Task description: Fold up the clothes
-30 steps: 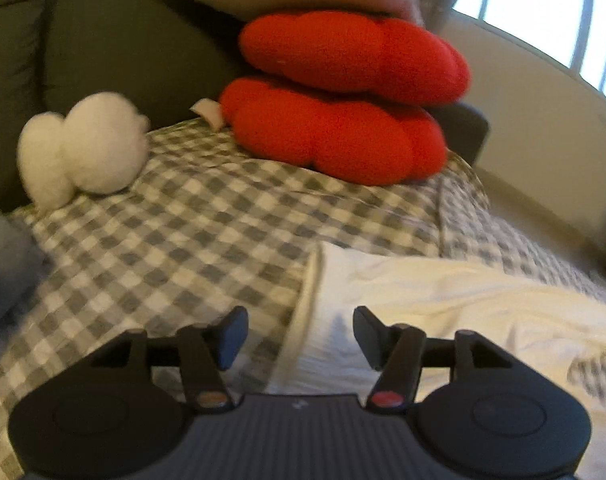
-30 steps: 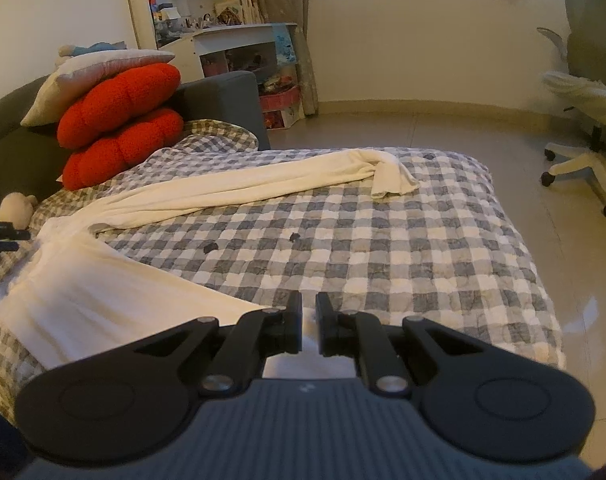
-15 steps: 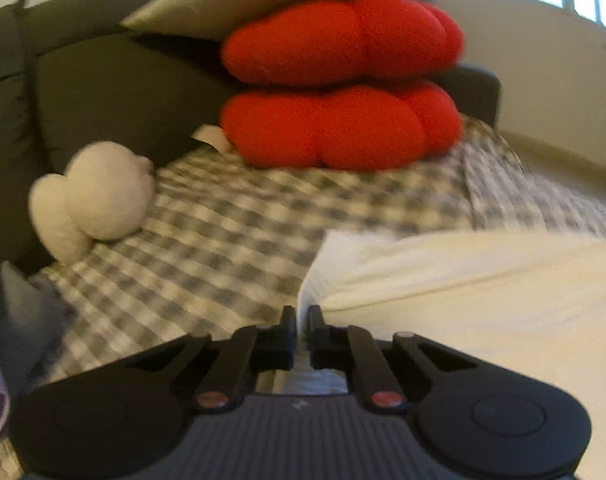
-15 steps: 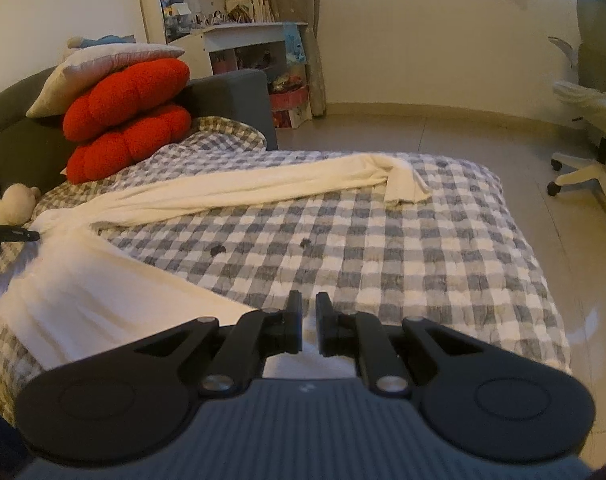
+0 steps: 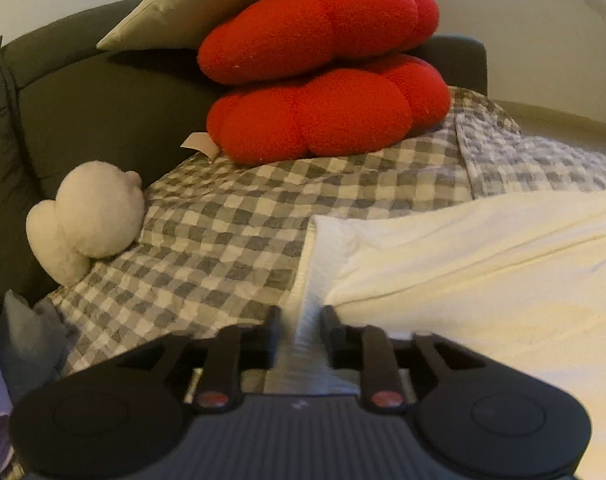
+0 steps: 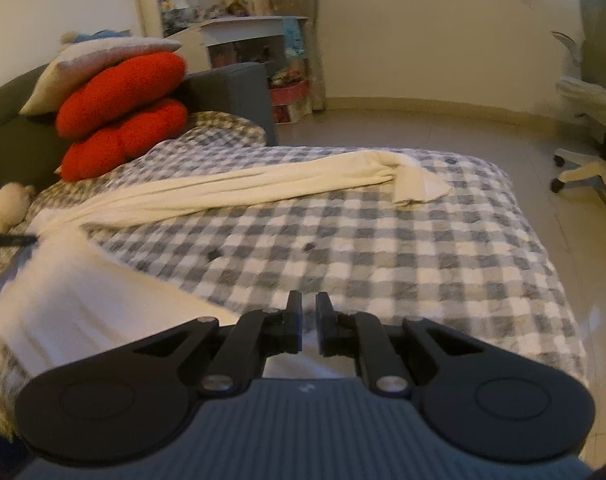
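A long cream-white cloth garment [image 6: 231,188] lies spread across the grey-and-white checked quilted bed cover [image 6: 383,248], one narrow length reaching to the far side, where its end is folded over. The left gripper [image 5: 299,324] has its jaws narrowly pinched on the garment's ribbed edge near the head of the bed. The right gripper [image 6: 309,322] sits at the near edge with its jaws almost together; white cloth shows beneath them, though I cannot tell if it is caught. Two red puffy cushions [image 5: 323,68] are stacked under a beige pillow [image 5: 207,4] against the dark grey sofa back [image 5: 103,112], with a white plush toy [image 5: 87,220] nearby. Beyond the bed are pale floor tiles [image 6: 423,128], a cluttered white shelf unit [image 6: 243,36], and a white swivel chair [image 6: 591,160].
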{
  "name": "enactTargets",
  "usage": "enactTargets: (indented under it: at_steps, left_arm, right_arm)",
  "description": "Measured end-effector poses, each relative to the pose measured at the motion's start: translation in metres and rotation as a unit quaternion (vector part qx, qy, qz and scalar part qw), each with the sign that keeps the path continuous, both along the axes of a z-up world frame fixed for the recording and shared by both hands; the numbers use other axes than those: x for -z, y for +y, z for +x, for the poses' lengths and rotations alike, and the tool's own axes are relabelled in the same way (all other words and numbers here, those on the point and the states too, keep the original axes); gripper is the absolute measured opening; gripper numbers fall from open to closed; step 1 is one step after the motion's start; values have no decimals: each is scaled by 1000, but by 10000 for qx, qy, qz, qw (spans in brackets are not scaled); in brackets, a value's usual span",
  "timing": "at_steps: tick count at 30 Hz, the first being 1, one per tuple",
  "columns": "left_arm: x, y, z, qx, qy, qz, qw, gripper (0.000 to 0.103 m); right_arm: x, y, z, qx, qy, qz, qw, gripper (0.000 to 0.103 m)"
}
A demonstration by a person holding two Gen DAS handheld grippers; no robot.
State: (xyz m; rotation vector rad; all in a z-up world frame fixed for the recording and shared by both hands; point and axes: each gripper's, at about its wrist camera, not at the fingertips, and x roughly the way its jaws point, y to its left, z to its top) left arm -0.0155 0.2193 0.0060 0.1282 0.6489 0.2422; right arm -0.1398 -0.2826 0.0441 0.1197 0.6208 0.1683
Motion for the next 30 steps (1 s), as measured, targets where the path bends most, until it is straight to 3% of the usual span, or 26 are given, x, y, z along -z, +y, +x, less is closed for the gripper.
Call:
enactTargets:
  at_steps: [2,5,6,7,9,11,18,20,21,22,26,30]
  left_arm:
    - [-6,9,-2,-62,-97,-175,9998,46]
    - [-14,20,1,-151,-179,-490,9985,48]
    - [-17,24,2,-175,-200,-573,9980,49]
    - [-19,27,4,-200,-220,-655,9974,50]
    - [-21,30,11,-186,-225,-798,9964,51]
    - [-22,31,21,-166,-195,-946,9952,52]
    - [-8,19,63,-215,74,-1129,9933,51]
    - [-2,15,72,-202,188,-1047,9941,43]
    - [1,13,75,-194,219,-1007,9945,42]
    - [3,12,76,-192,195,-976,9948,41]
    - [3,7,80,-129,98,-804,9966,22]
    - [-3,11,80,-140,-24,-805,9967,18]
  right_arm:
    - [-3,-15,8,193,32,88,9998,13]
    - [-6,-40,25,470,105,167,9987,14]
    - [-7,-47,32,523,120,159,9984,23]
    - [-8,-54,40,558,141,133,9983,42]
    - [-9,-65,56,568,184,31,9982,50]
    - [-11,-71,71,506,210,-31,9985,50]
    - [-5,-95,131,637,536,583,9948,50]
    - [0,-96,146,631,703,606,9937,38]
    - [3,-94,152,620,803,506,9936,19]
    - [6,-89,156,606,884,311,9937,9]
    - [4,-73,159,480,716,-273,9959,3]
    - [-8,-71,150,609,314,-721,9950,2]
